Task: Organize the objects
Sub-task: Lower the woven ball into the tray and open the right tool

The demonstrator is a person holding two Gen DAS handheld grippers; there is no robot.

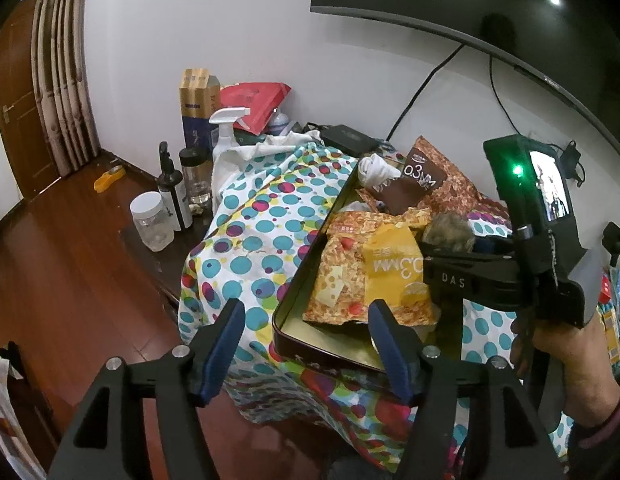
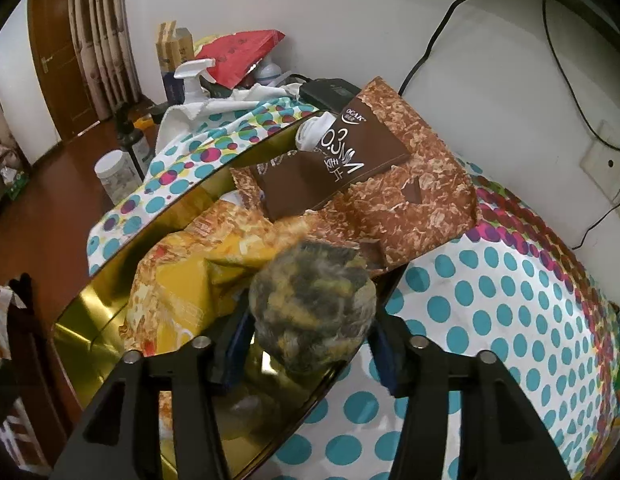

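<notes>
Dotted cloth (image 2: 490,304) covers the table, and a gold tin tray (image 1: 287,326) sits on it. Nearest, the left gripper (image 1: 305,344) has wide-open jaws with nothing in them, by the tray's near corner. The right gripper (image 2: 310,354) has the fuzzy ball (image 2: 312,304) between its jaws; I cannot tell if they squeeze it. It looks soft and light, best pinched around its middle. Farther back lie the yellow bag (image 1: 394,276) and brown bag (image 2: 406,184).
</notes>
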